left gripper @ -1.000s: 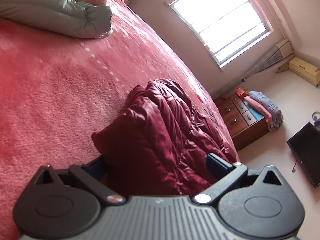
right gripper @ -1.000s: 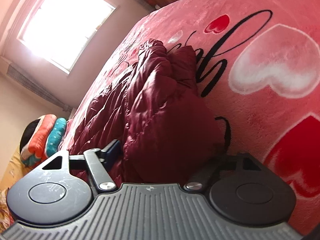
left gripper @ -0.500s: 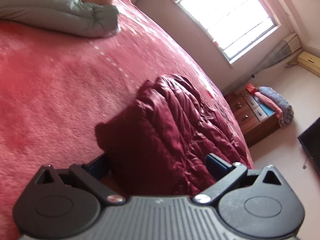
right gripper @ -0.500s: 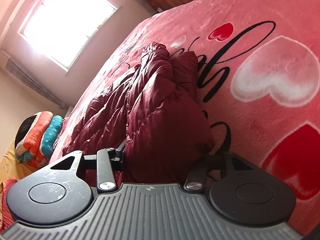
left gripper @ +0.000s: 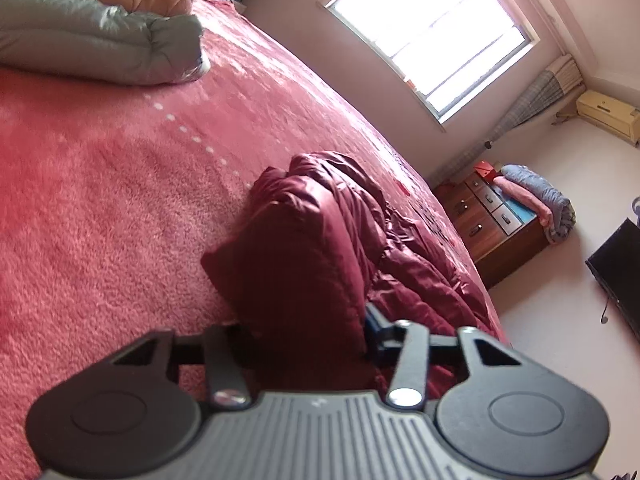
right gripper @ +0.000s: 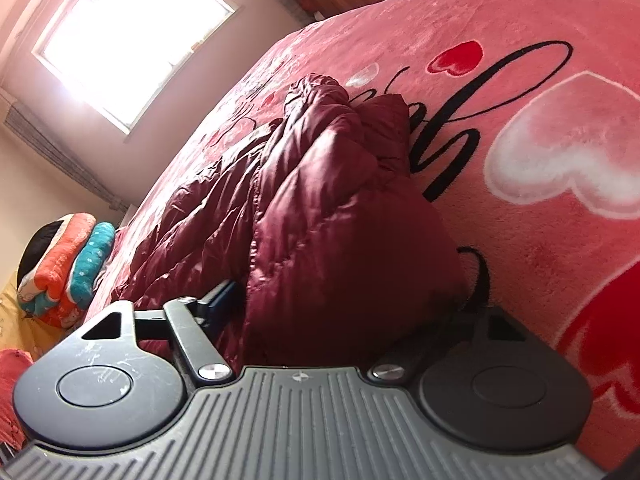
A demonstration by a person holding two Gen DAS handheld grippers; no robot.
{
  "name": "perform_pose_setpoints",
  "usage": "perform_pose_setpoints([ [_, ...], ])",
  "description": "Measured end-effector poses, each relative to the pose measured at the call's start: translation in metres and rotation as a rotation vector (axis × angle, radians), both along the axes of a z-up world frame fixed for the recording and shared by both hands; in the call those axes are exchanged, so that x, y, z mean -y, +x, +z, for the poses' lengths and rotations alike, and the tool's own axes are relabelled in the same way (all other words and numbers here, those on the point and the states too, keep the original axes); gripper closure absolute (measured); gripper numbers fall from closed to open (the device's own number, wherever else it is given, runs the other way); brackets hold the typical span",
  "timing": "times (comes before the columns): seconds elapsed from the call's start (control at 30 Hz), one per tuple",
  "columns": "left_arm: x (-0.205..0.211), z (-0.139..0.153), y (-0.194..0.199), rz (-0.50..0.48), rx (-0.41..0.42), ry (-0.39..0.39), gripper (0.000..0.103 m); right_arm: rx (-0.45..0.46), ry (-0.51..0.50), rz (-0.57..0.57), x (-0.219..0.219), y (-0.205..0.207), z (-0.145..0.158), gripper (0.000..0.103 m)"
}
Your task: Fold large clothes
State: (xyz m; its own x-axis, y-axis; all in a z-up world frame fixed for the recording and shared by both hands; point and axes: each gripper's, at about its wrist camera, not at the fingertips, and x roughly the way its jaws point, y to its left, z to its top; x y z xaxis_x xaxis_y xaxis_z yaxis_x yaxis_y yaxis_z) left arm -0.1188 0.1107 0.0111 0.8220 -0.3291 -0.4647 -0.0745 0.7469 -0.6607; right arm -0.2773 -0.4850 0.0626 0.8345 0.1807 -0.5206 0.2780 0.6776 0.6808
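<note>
The maroon puffer jacket lies bunched on the pink bed cover, its near end standing up as a thick fold right in front of both tools. Your left gripper has just been closing and now pinches that near fold, the padded fabric squeezed between its fingers. Your right gripper has just been opening a little; its jaws stand wide around the other corner of the same end, and whether the pads truly press the cloth you cannot tell from here, since the far finger is buried under the jacket.

Judging by this, the step in hand is securing both corners before lifting. Close the right side firmly first, catching all the layers, not only the slippery outer shell. Then raise both hands together and evenly, so the quilted bulk does not slide out. Keep clear of the grey quilt further up the bed.
</note>
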Motion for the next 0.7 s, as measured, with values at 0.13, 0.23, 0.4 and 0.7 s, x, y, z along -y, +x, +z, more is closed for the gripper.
perform_pose_setpoints([
  [0.13, 0.007, 0.014, -0.005, -0.01, 0.033, 0.05, 0.075, 0.003, -0.037, -0.003, -0.002, -0.001, 0.009, 0.048],
  [0.23, 0.009, 0.027, -0.012, -0.013, 0.06, 0.065, 0.079, 0.012, -0.095, 0.002, -0.007, -0.004, 0.023, 0.057],
  [0.4, 0.01, 0.046, -0.027, -0.033, 0.076, 0.093, 0.08, 0.022, -0.164, 0.028, -0.009, -0.014, 0.047, 0.062],
  [0.7, 0.014, 0.065, -0.077, -0.12, 0.068, 0.182, 0.08, -0.026, -0.158, 0.053, 0.001, -0.049, 0.06, 0.063],
])
